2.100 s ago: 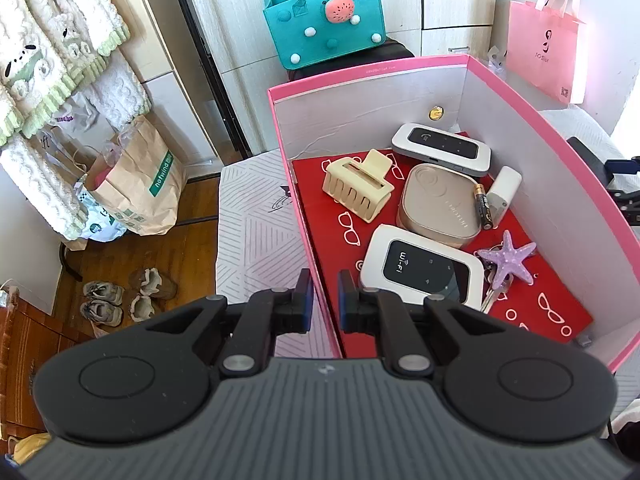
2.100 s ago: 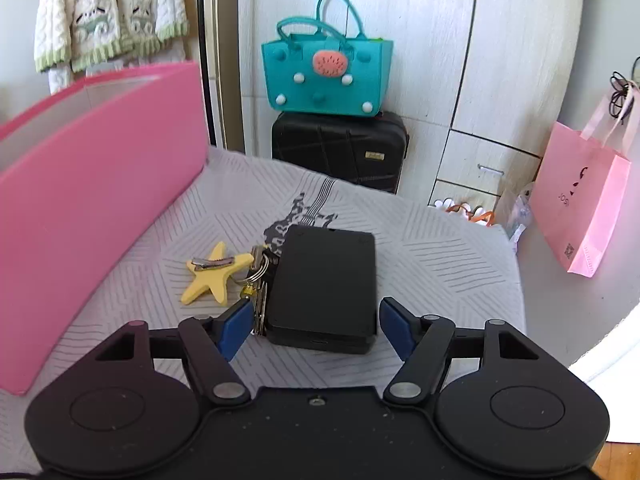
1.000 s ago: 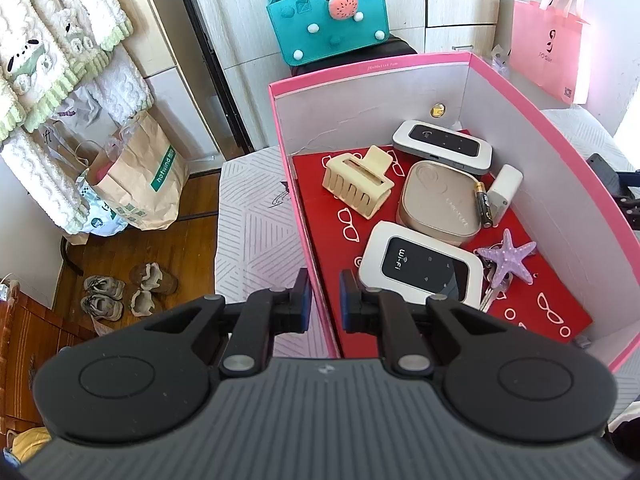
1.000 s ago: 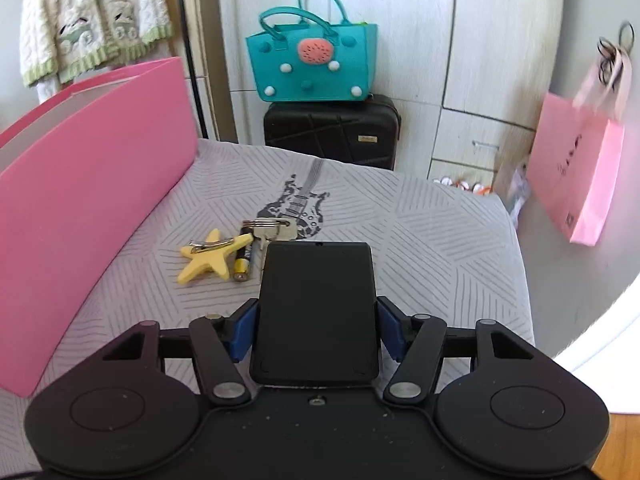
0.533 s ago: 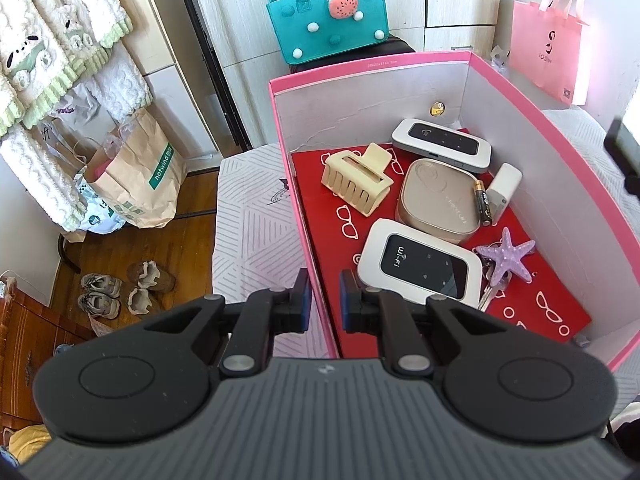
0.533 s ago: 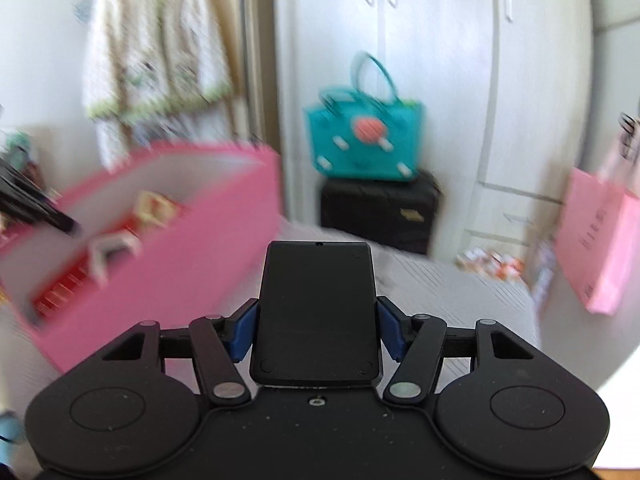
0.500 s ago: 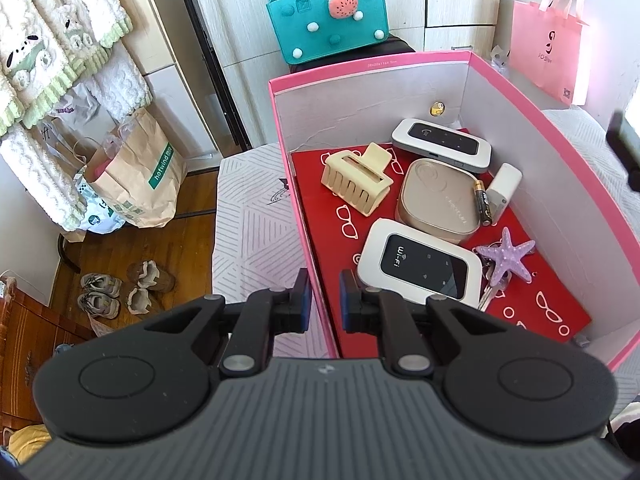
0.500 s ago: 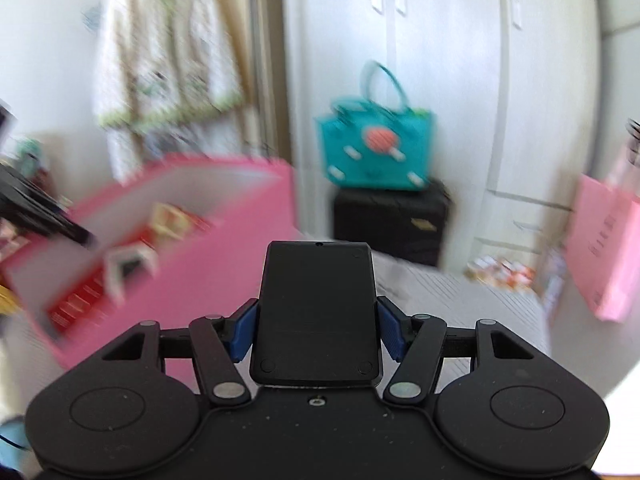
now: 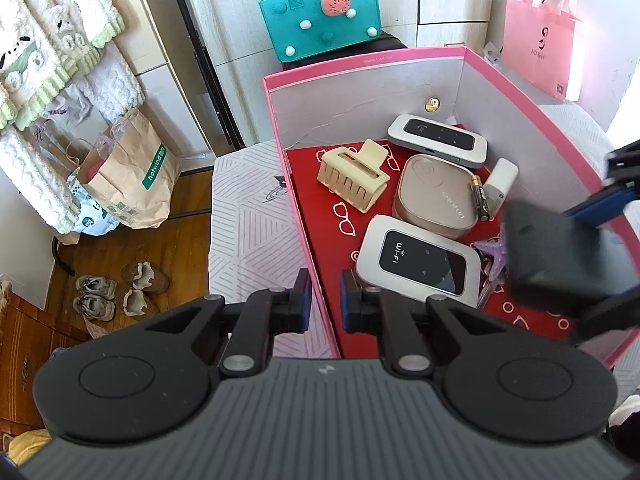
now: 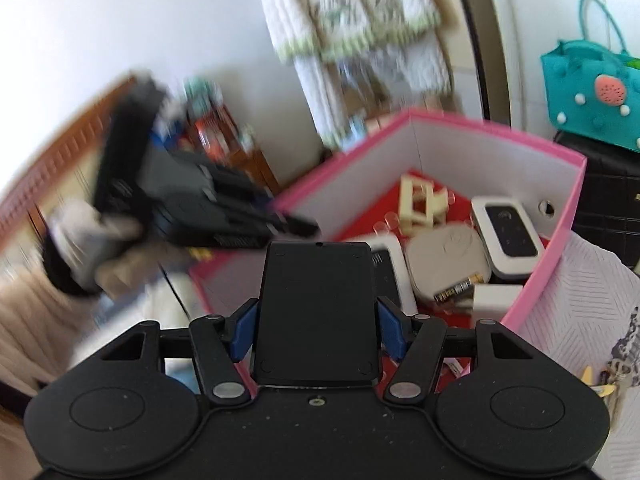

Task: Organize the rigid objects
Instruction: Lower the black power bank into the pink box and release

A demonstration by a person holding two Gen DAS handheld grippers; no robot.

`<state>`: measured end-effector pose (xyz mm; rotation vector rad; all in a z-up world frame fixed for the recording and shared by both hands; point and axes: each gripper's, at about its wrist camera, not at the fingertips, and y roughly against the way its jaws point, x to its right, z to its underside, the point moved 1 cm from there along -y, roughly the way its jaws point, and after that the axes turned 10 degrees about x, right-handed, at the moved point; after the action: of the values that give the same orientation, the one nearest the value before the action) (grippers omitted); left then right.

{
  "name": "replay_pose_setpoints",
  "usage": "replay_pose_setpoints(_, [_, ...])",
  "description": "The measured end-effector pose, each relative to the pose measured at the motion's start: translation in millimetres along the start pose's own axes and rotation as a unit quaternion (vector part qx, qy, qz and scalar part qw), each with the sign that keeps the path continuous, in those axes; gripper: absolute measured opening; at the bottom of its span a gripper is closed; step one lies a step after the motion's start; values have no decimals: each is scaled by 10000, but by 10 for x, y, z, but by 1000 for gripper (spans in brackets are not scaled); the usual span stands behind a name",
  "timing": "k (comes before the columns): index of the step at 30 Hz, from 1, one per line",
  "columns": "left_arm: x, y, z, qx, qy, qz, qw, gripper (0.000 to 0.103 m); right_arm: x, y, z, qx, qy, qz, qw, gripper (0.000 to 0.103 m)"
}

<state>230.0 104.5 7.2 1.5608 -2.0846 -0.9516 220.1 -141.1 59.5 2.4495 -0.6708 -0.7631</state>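
A pink box (image 9: 504, 80) with a red floor holds two white Wi-Fi routers (image 9: 418, 260), a beige case (image 9: 434, 196), a cream hair claw (image 9: 354, 178), a battery, a white charger and a purple starfish. My left gripper (image 9: 323, 304) is shut on the box's near left wall, which runs between its pads. My right gripper (image 10: 316, 332) is shut on a flat black device (image 10: 316, 312). In the left wrist view the black device (image 9: 560, 256) hangs over the box's right side and hides part of the starfish. The right wrist view is blurred and shows the left gripper (image 10: 300, 224) at the pink box (image 10: 568, 216).
A yellow starfish keychain (image 10: 596, 384) lies on the patterned bedspread (image 10: 580, 300) to the right of the box. A teal bag (image 9: 320, 16) sits on a black suitcase behind it. A pink paper bag (image 9: 540, 44), a brown paper bag (image 9: 132, 176) and shoes (image 9: 116, 288) are around the bed.
My right gripper rose off the bedspread with the black device and swung left towards the pink box, entering the left wrist view. The left gripper stayed still.
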Motion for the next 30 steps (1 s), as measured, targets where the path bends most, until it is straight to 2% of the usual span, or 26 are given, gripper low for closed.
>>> replay_pose_setpoints(3, [8, -4, 4, 11, -79, -7, 10000, 12, -68, -127, 16, -364, 592, 425, 9967, 67])
replay_pose_setpoints(6, [34, -3, 19, 31, -171, -47, 9998, 12, -96, -188, 4, -596, 911, 512, 9927, 66])
replay_pose_setpoints(9, [62, -1, 28, 49, -282, -98, 9995, 12, -97, -230, 20, -838, 1416, 712, 9838, 66])
replay_pose_setpoints(15, [116, -10, 45, 74, -440, -213, 9988, 12, -115, -207, 28, -782, 1464, 769, 9831, 68])
replay_pose_setpoints(20, [125, -13, 50, 55, -472, -255, 9985, 12, -115, -85, 38, -196, 1359, 1176, 9835, 69])
replay_pose_setpoints(24, [107, -21, 70, 31, -433, -229, 9988, 12, -83, 298, 59, 642, 913, 1181, 9867, 72])
replay_pose_setpoints(26, [104, -38, 77, 21, -409, -221, 9989, 12, -72, 479, 126, 1074, 884, 1312, 9815, 74])
replay_pose_setpoints(30, [99, -37, 83, 33, -350, -220, 9991, 12, 63, 734, 301, 1708, 706, 1841, 9654, 74])
